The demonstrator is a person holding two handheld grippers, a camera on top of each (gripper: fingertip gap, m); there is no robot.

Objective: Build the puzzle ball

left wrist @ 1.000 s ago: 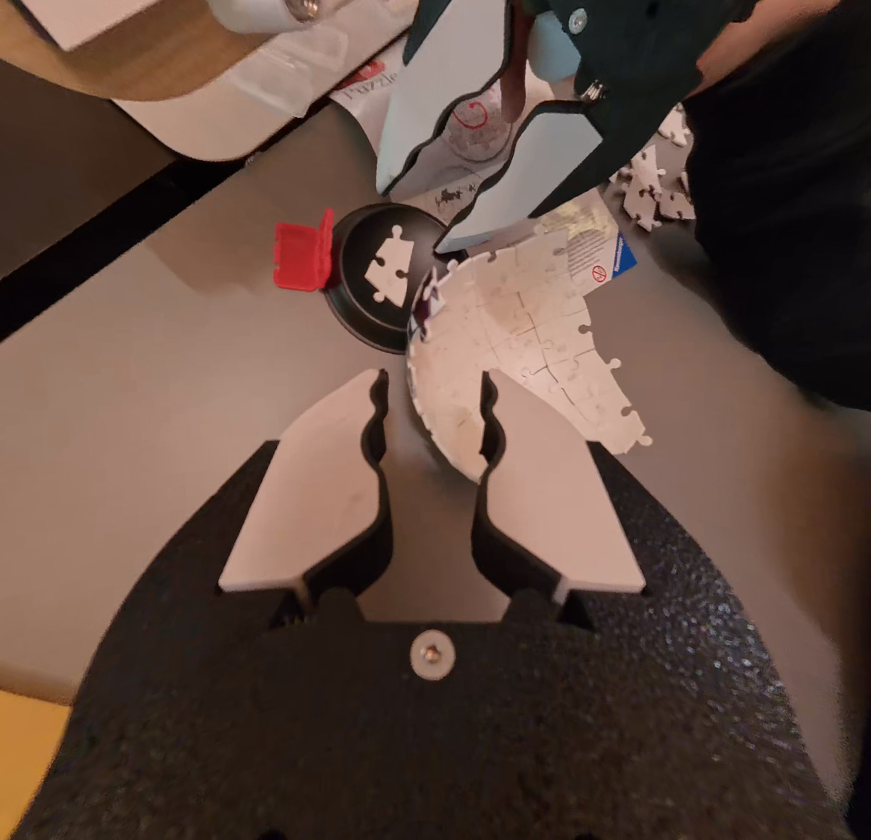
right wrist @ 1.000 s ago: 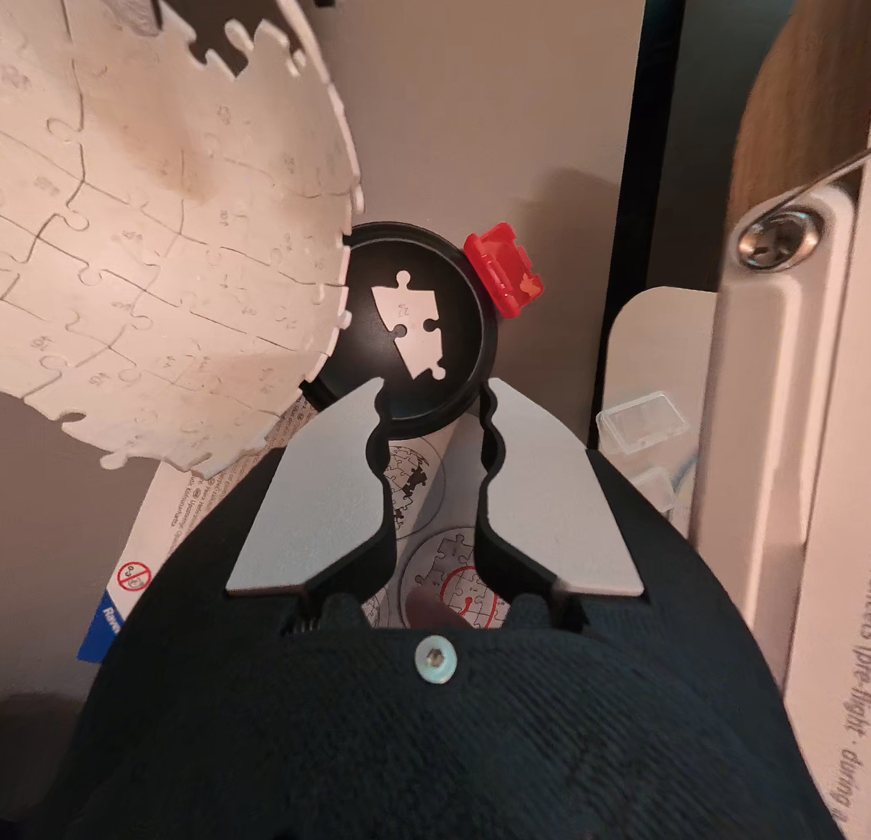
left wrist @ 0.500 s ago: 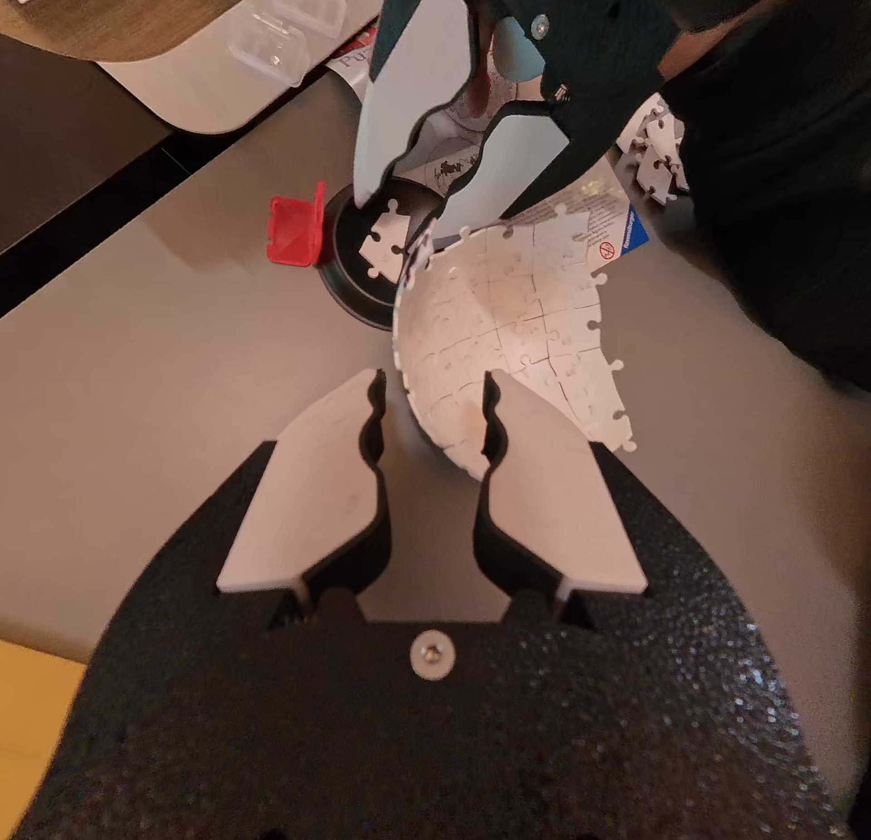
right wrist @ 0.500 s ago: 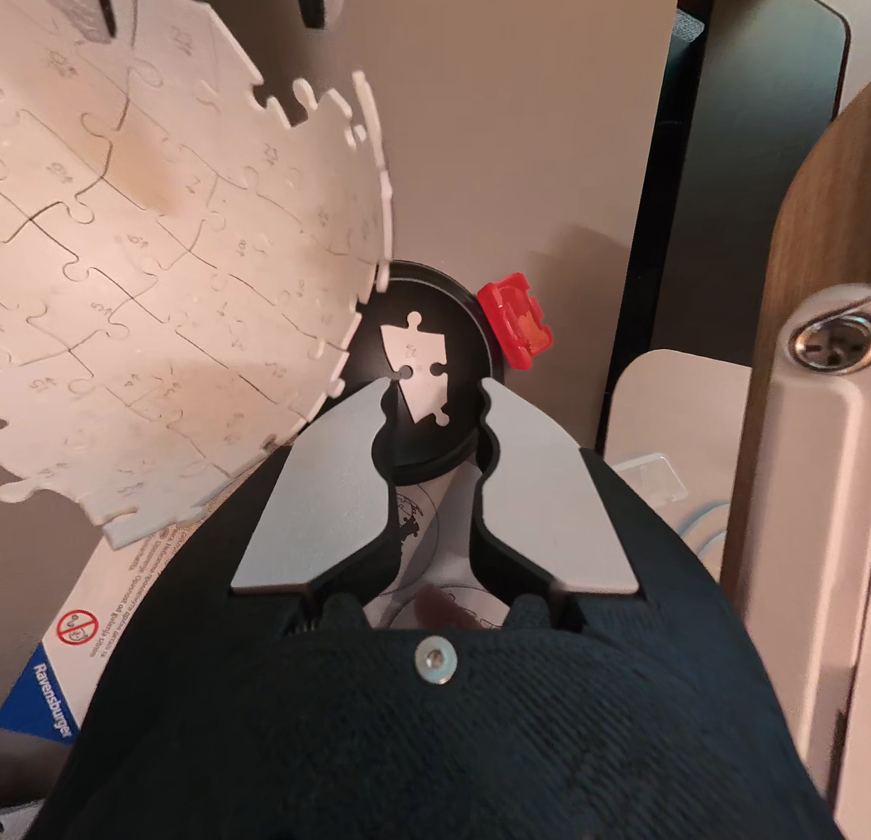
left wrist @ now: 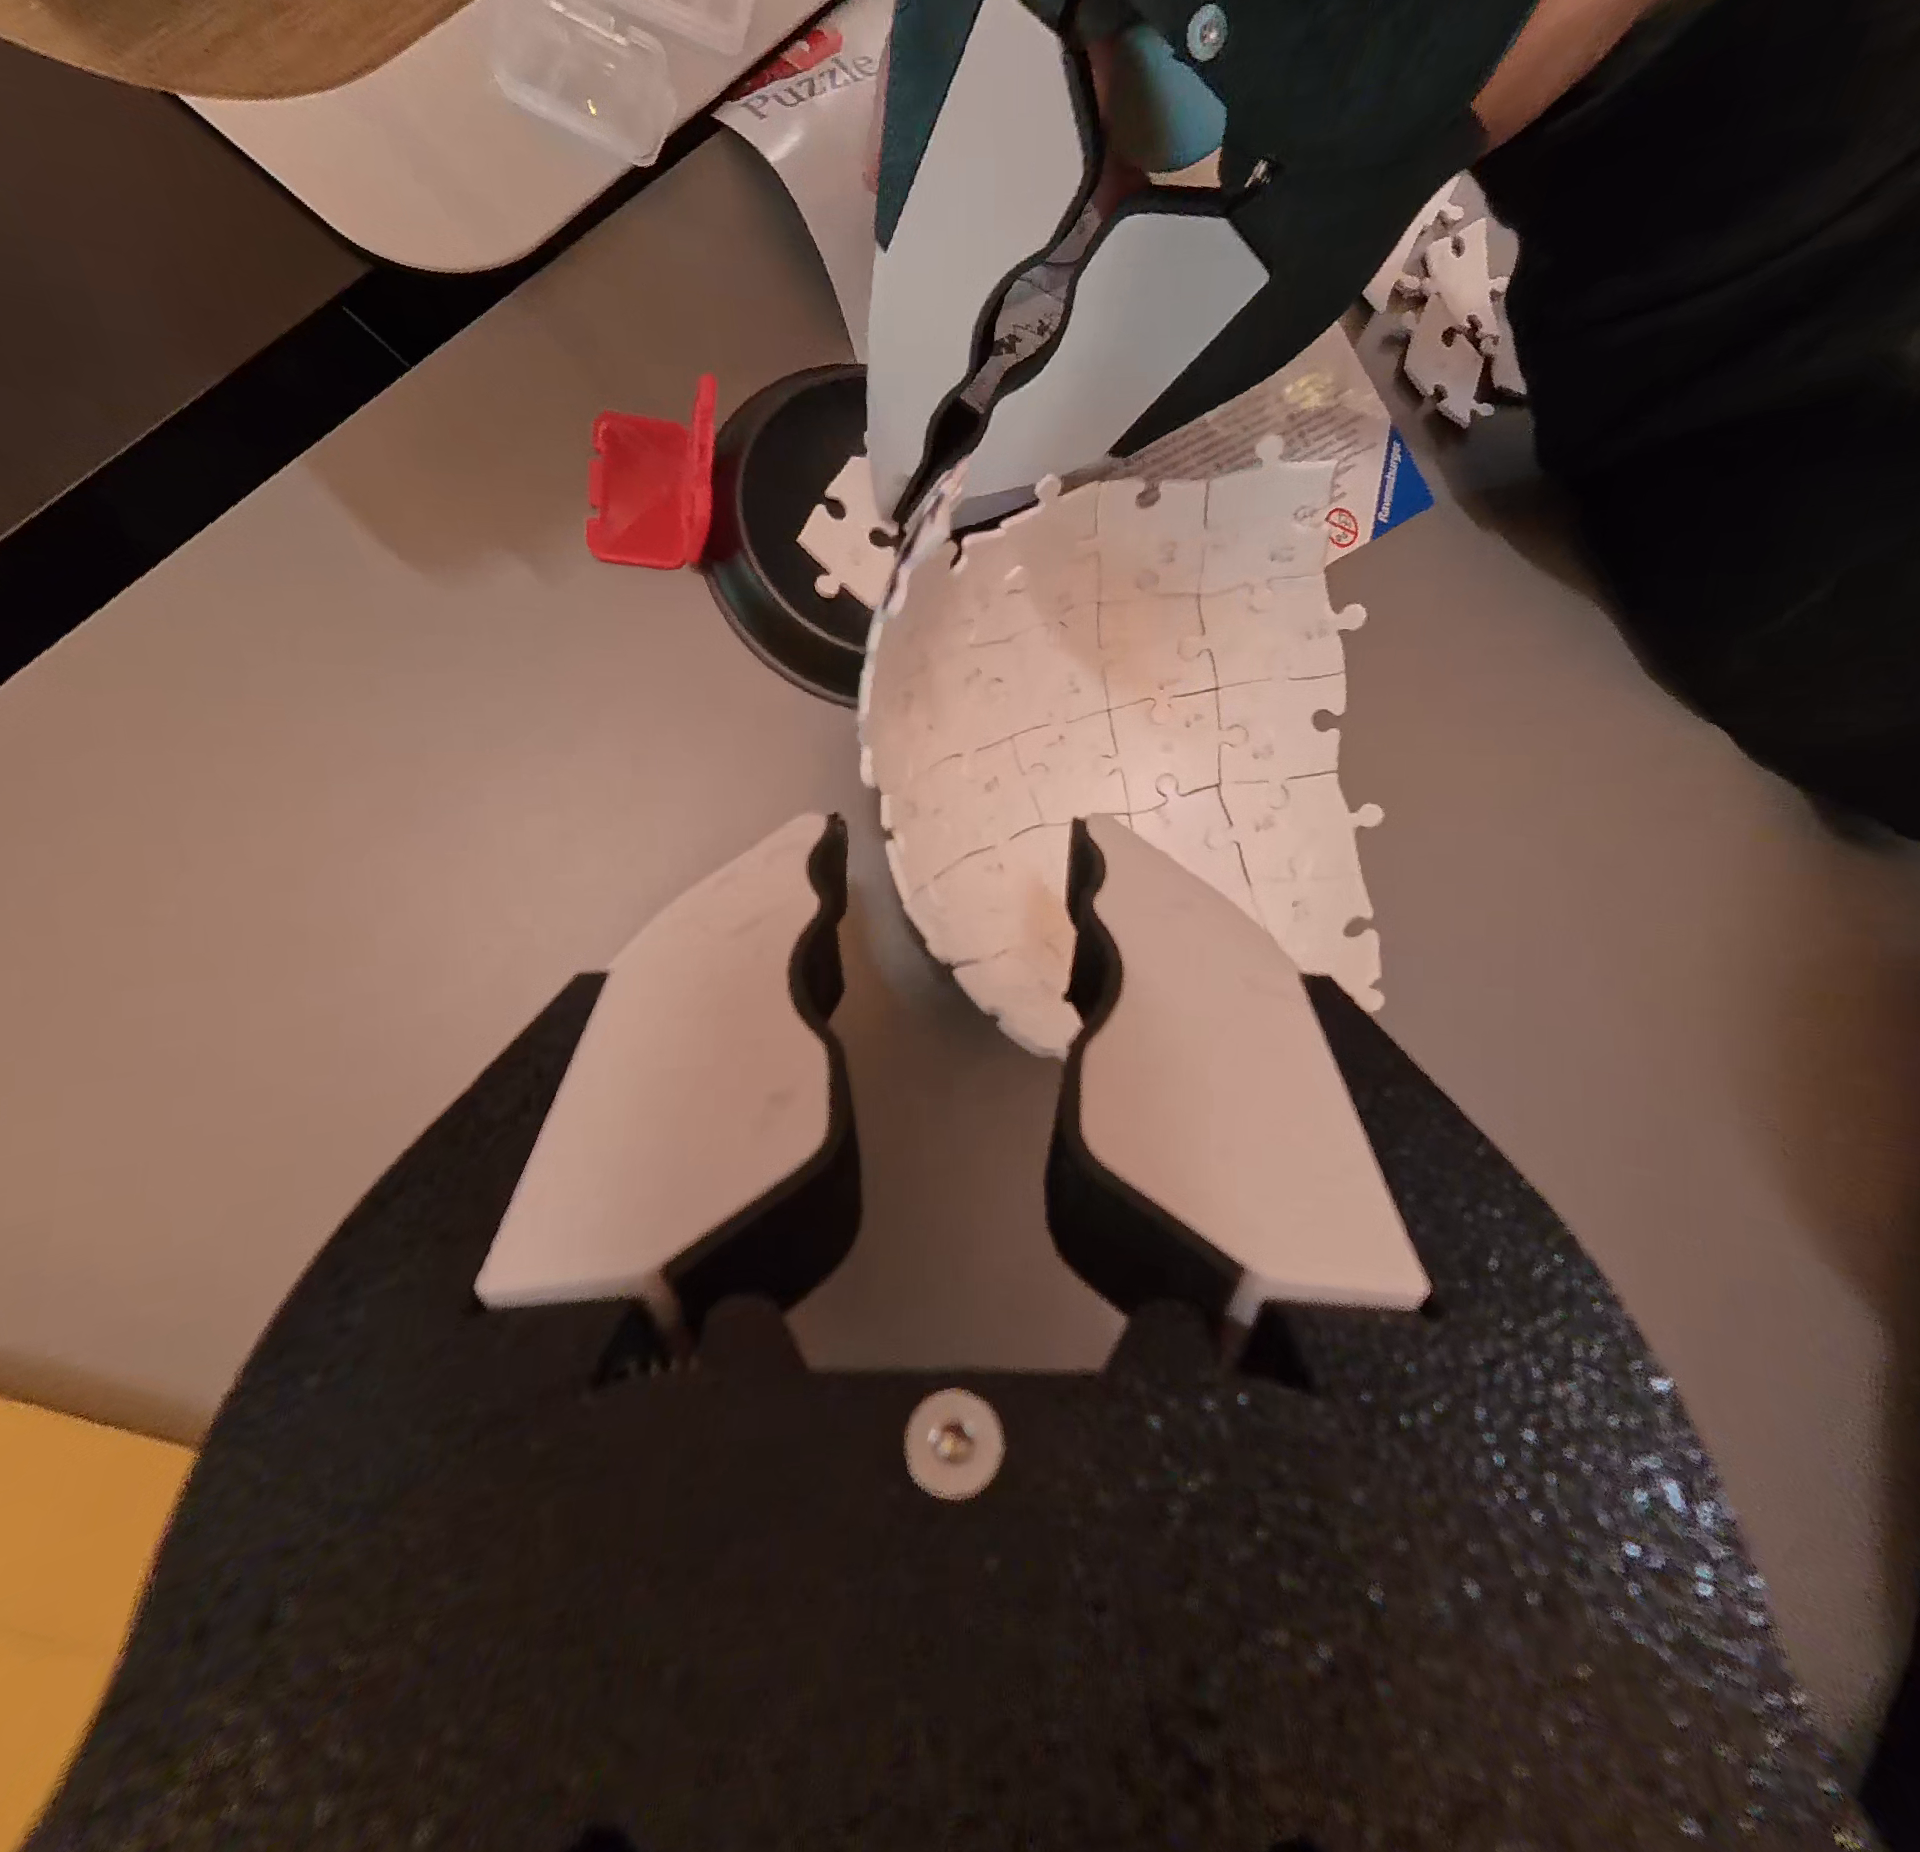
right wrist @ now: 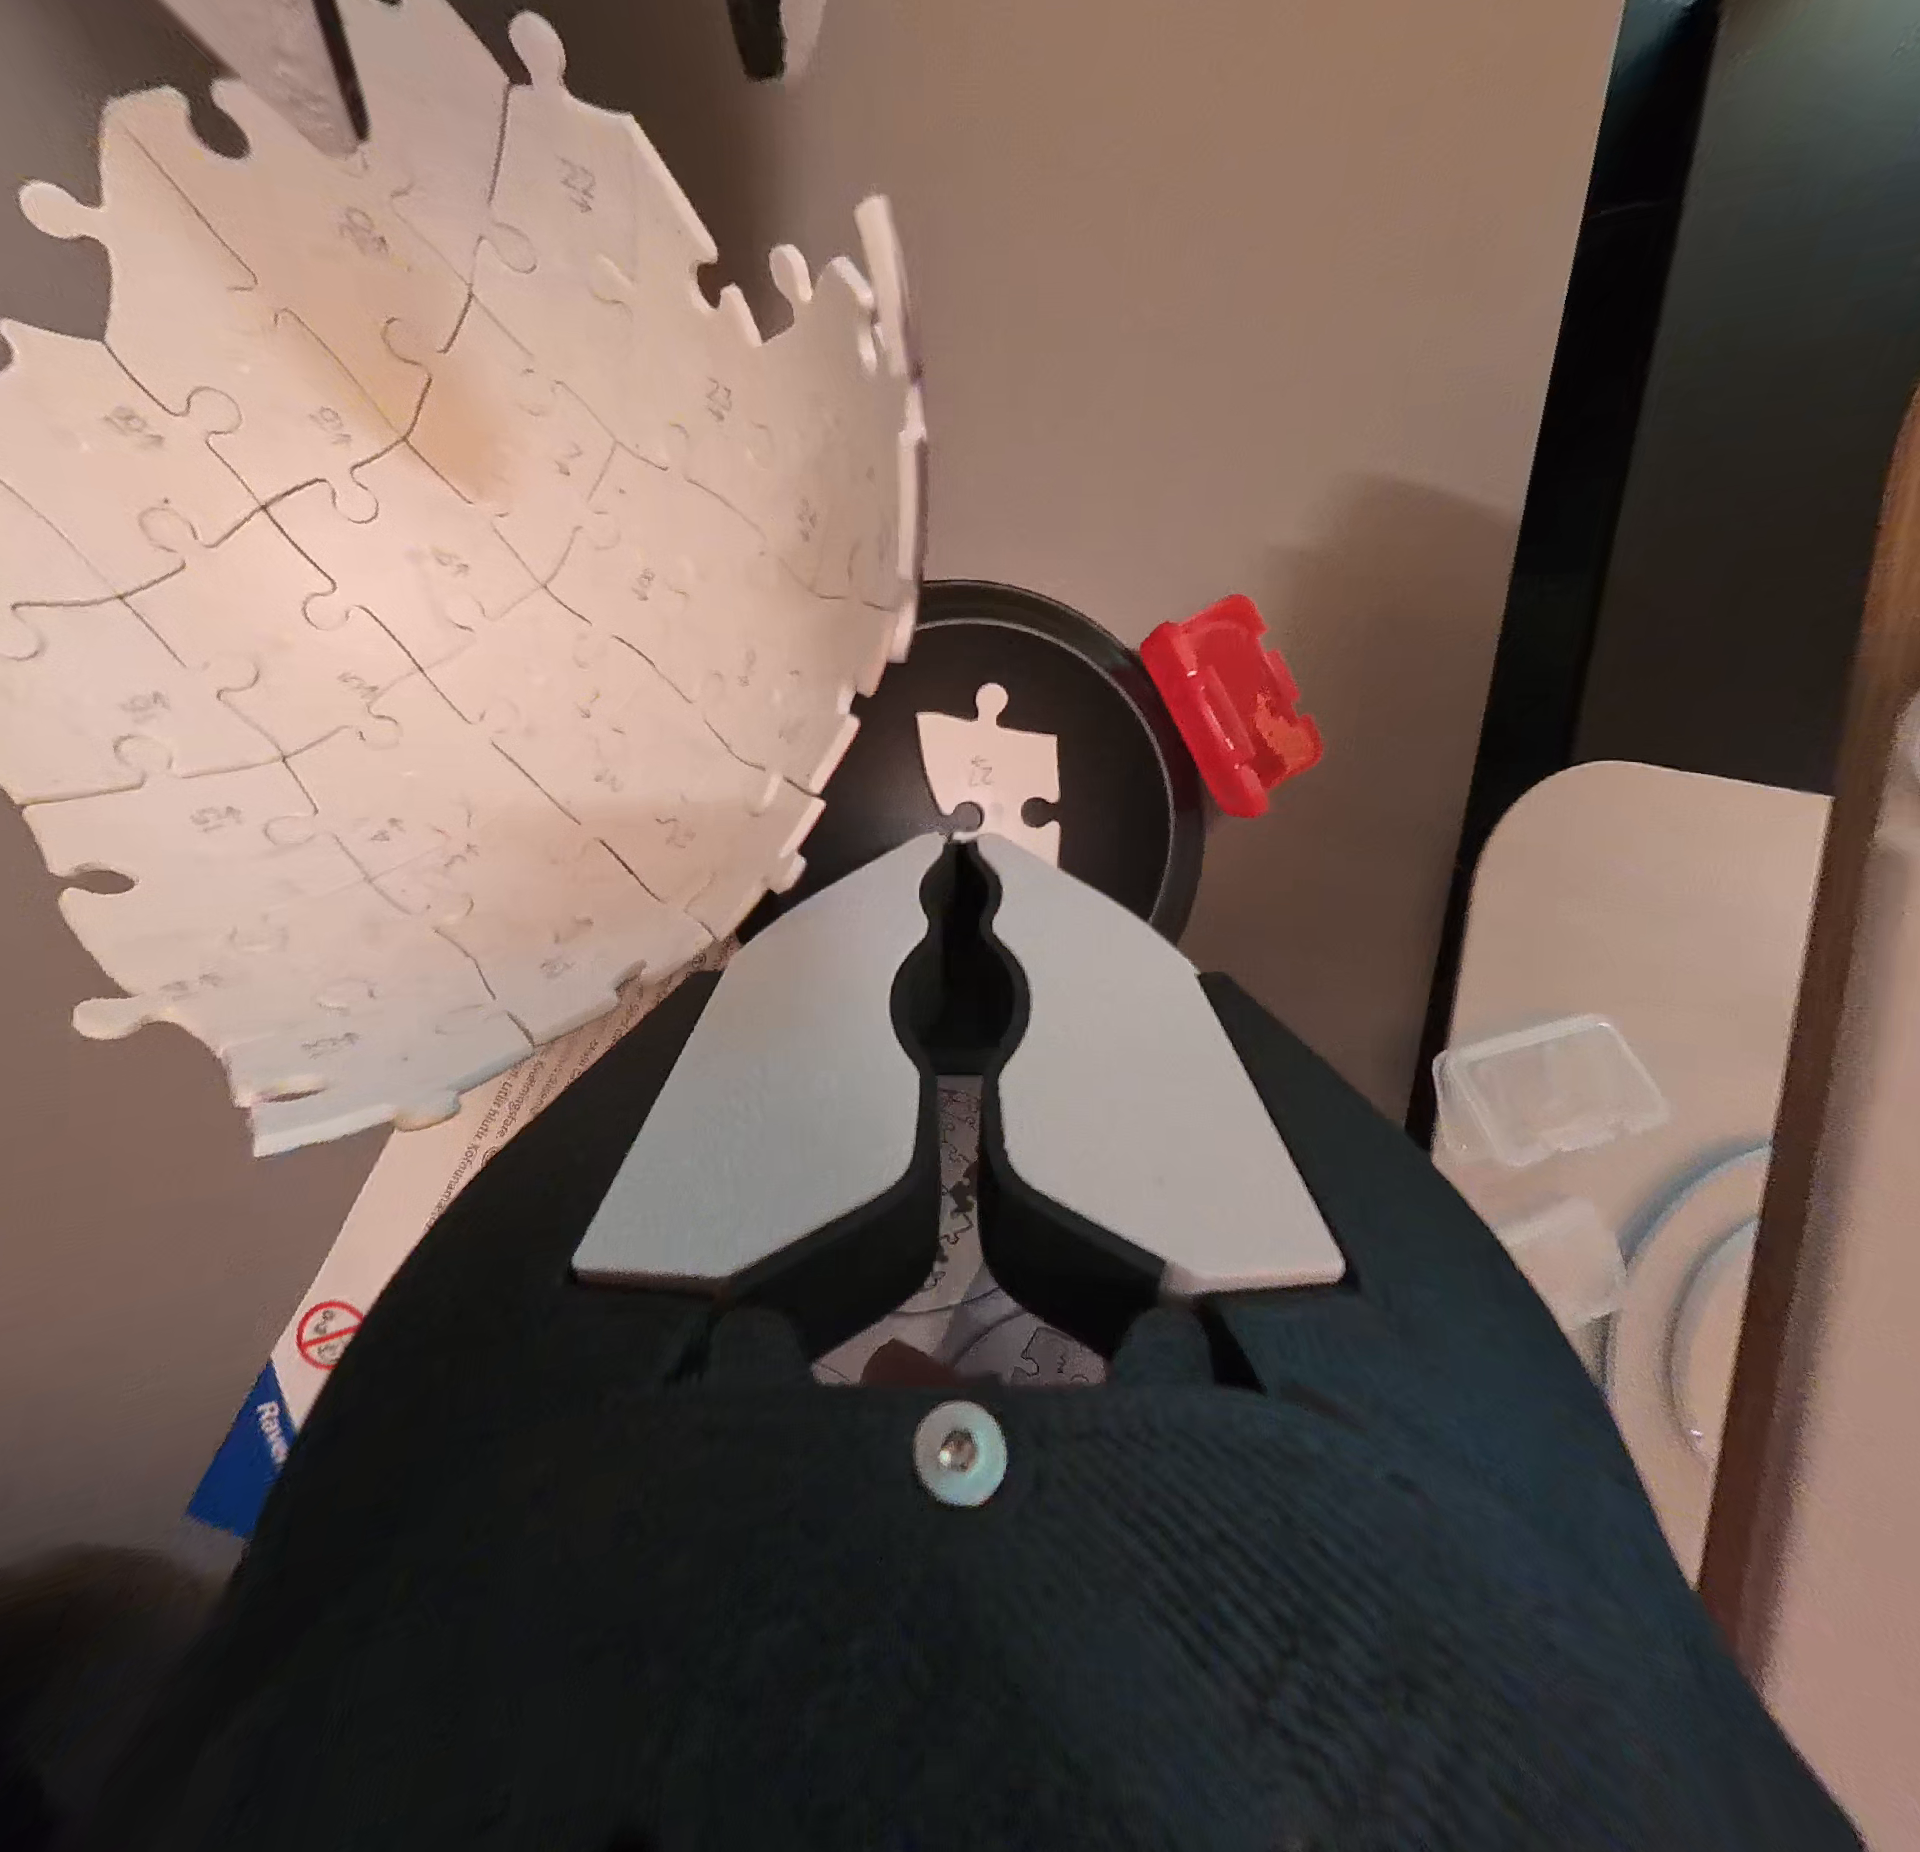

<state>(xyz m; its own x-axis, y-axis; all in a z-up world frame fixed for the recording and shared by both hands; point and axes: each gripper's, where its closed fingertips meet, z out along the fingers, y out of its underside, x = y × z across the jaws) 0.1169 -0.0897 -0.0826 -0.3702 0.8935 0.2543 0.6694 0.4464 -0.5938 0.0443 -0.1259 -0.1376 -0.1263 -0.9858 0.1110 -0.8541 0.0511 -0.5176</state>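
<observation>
Tips of right hand-held gripper [right wrist: 971, 841] pinched on loose piece [right wrist: 992, 774]; left hand-held gripper [left wrist: 951, 846] agape.

In the left wrist view, bare table [left wrist: 364, 867] lies open from 8 to 10 o'clock. The curved puzzle shell [left wrist: 1122, 722] blocks 12 to 1 o'clock; behind it the black dish [left wrist: 774, 472] and red clip [left wrist: 639, 498] crowd 11 o'clock.

A loose puzzle piece [right wrist: 992, 776] lies in the dish [right wrist: 1127, 753], between the shell [right wrist: 436, 597] and the clip [right wrist: 1231, 706].
</observation>
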